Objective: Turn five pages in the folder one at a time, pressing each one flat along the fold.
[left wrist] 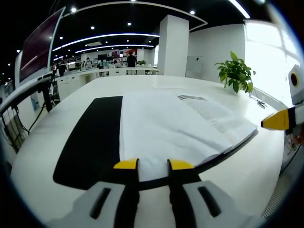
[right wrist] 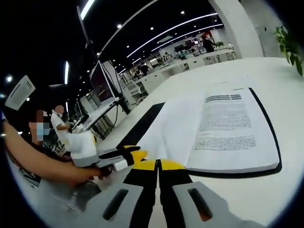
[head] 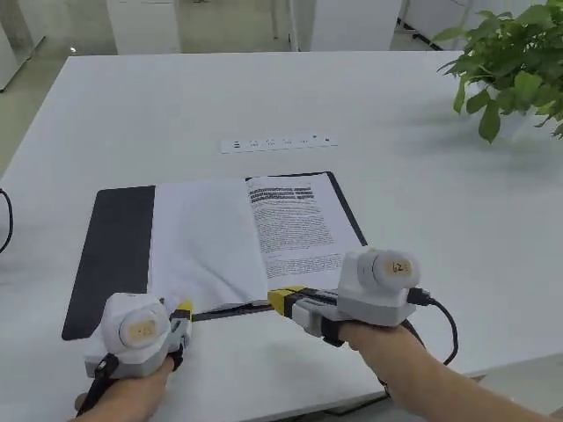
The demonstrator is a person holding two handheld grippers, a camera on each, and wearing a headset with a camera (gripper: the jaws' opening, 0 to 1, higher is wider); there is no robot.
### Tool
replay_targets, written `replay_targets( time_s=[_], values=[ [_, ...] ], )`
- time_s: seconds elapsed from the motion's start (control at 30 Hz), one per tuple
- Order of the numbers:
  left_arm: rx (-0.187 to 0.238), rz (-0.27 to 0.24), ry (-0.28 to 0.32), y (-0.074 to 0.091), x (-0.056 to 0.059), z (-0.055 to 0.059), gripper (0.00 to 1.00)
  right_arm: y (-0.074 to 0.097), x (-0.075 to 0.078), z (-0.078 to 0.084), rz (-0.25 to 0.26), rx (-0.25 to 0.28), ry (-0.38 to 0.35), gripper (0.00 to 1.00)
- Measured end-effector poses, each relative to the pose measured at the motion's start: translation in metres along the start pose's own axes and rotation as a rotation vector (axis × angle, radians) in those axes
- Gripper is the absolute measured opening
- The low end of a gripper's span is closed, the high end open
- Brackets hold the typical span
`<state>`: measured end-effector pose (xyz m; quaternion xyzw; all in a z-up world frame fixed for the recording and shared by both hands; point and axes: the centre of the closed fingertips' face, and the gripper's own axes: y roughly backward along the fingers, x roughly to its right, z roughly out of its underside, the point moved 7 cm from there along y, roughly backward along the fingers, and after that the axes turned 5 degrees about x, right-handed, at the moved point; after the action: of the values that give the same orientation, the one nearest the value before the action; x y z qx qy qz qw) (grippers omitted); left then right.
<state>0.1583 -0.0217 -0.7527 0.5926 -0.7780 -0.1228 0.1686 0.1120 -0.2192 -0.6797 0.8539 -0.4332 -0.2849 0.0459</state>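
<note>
The folder (head: 113, 255) lies open on the white table, black inner cover at the left. A blank white page (head: 207, 237) lies over its middle and a printed page (head: 295, 224) faces up on the right. My left gripper (head: 182, 309) rests at the folder's near edge, its yellow-tipped jaws (left wrist: 153, 165) a little apart, open, with nothing between them, pointing at the blank page (left wrist: 161, 128). My right gripper (head: 280, 297) sits by the near edge below the printed page (right wrist: 228, 126), jaws shut (right wrist: 158, 165) and empty. The fold runs between the two pages.
A white power strip (head: 277, 141) lies flat behind the folder. A green plant (head: 515, 61) stands at the far right. A black cable (head: 7, 220) curls at the left edge, and another trails from the right gripper near the table's front edge.
</note>
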Motion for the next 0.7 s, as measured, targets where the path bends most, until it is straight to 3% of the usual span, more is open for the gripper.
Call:
replay_targets(
  time_s=[0.1,0.13,0.2,0.4,0.47,0.53,0.7],
  values=[
    [-0.056,0.042,0.125,0.003,0.006,-0.007,0.34,0.008,-0.004,-0.008,0.016,0.013,0.002,0.0],
    [-0.085,0.055,0.195,0.005,0.009,-0.009,0.37,0.013,-0.004,-0.011,0.035,0.022,0.004,0.0],
    [-0.077,0.068,0.257,0.008,0.01,-0.018,0.45,0.02,-0.003,-0.016,0.068,0.021,0.002,0.0],
    [-0.074,0.091,0.25,0.03,0.012,-0.038,0.5,0.044,0.009,-0.031,0.202,0.047,-0.003,0.0],
    [-0.045,0.091,0.248,0.04,0.013,-0.047,0.53,0.052,0.012,-0.038,0.231,0.081,0.005,0.0],
    [-0.026,0.089,0.244,0.049,0.011,-0.055,0.58,0.059,0.016,-0.043,0.262,0.113,0.004,0.1],
    [0.016,0.082,0.229,0.072,0.007,-0.073,0.64,0.075,0.028,-0.05,0.296,0.129,0.02,0.35]
  ],
)
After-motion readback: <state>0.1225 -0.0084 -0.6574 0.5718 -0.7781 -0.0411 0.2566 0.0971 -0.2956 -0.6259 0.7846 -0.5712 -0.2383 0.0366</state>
